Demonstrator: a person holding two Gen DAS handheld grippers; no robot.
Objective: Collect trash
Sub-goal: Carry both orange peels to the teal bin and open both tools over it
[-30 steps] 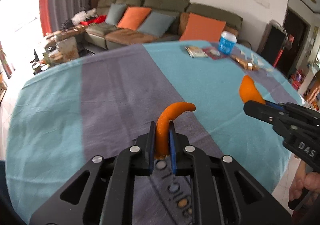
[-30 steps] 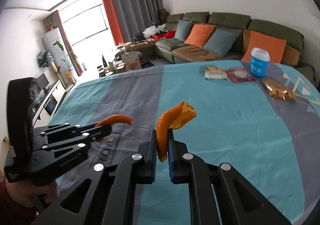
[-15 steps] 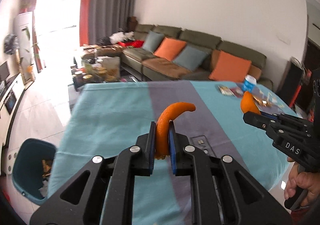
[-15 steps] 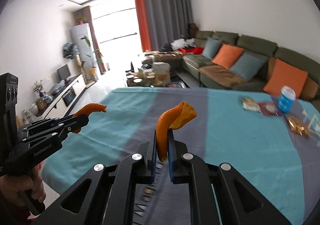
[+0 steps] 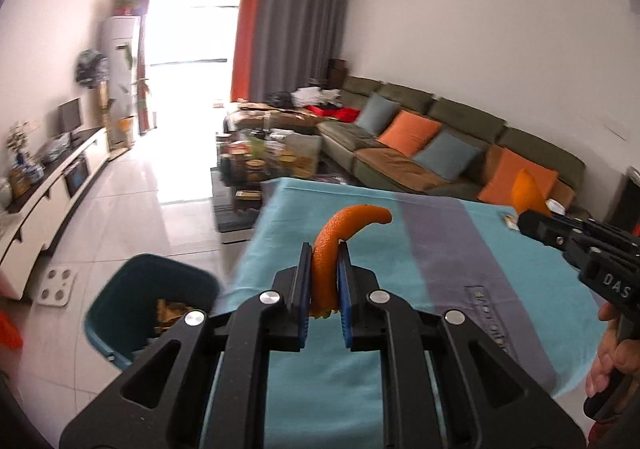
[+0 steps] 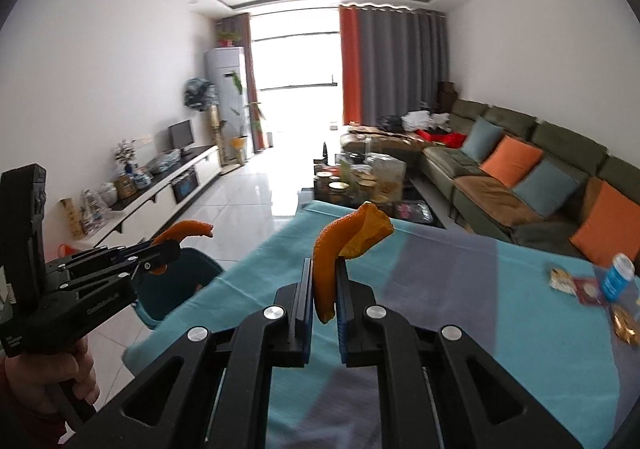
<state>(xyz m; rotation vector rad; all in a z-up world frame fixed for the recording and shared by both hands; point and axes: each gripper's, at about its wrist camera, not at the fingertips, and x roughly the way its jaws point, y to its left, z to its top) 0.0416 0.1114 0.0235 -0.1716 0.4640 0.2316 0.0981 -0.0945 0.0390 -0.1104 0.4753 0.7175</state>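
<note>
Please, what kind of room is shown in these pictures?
Most likely a home living room: a long green sofa with cushions, a TV stand along the wall, and a cluttered coffee table.

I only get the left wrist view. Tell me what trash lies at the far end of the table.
Observer: In the right wrist view a blue cup stands near the right end of the table, with flat packets beside it.
Operator: Report anything else lying there.
Observer: A crumpled gold wrapper lies nearer than the cup, at the picture's right edge.
Operator: Describe the right grip; I see it side-on only.
Observer: The right hand-held gripper is shut on a folded orange peel, pinched near its lower end, the folded flap sticking up and right.
</note>
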